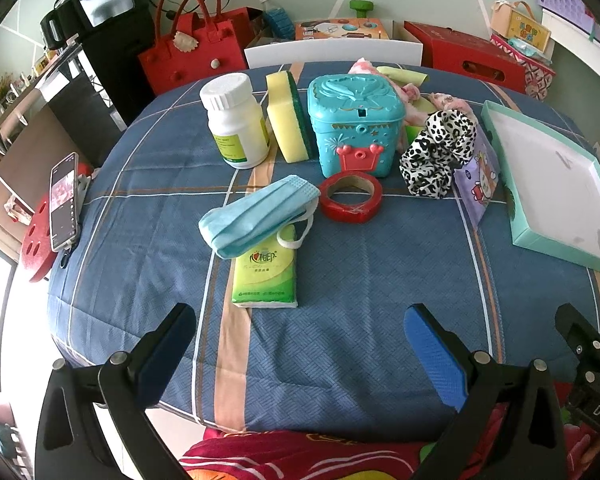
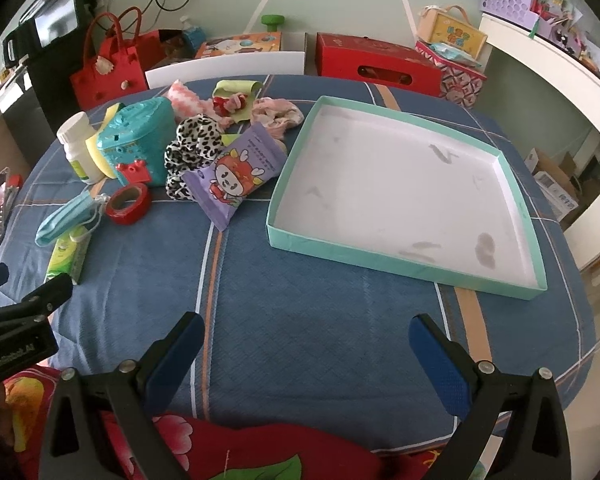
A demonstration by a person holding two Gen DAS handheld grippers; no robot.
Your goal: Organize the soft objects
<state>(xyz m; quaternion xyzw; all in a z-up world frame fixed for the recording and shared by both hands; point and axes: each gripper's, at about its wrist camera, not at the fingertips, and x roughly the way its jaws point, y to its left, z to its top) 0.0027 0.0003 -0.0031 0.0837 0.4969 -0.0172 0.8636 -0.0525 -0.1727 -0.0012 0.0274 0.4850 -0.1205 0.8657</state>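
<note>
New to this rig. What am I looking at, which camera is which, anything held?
No robot: a person holds two hand grippers, each with a fisheye camera looking along its jaws. The left gripper faces the clutter: blue face mask, green tissue pack, red tape roll, teal box, sponge, white bottle, leopard scrunchie. The right gripper faces an empty shallow tray. Both jaws stand open, holding nothing.

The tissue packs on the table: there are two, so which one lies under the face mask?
The green tissue pack, lying flat near the left claw; the blue face mask covers its far end. The purple tissue pack leans uncovered beside the leopard scrunchie.
</note>
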